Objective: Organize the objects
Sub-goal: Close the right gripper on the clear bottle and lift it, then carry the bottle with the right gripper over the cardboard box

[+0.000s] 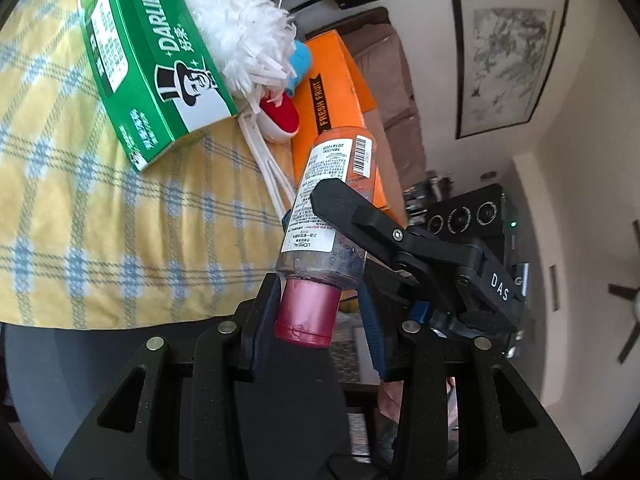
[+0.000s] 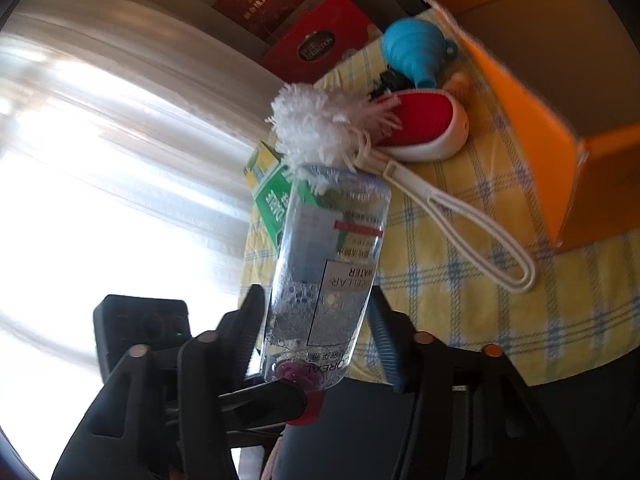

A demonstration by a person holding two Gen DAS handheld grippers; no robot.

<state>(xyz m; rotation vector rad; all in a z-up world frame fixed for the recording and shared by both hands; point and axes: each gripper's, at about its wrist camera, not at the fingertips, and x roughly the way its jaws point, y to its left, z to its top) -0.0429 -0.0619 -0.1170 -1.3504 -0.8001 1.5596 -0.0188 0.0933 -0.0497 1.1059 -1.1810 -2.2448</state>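
A clear micellar water bottle [image 1: 332,200] with a pink cap [image 1: 308,314] hangs in the air beside the table edge. My left gripper [image 1: 316,312] is shut on the cap end. My right gripper [image 2: 316,320] is shut on the bottle [image 2: 324,276] body, and one of its fingers [image 1: 360,216] crosses the label in the left wrist view. An orange fruit box [image 1: 332,112] stands open on the yellow checked tablecloth [image 1: 100,208]; it also shows in the right wrist view [image 2: 560,128].
On the cloth lie a green Darlie toothpaste box [image 1: 148,68], a white fluffy duster [image 2: 320,132] with a loop handle [image 2: 480,232], a red and white brush [image 2: 424,128] and a blue funnel [image 2: 416,50]. Red boxes [image 2: 320,36] stand behind.
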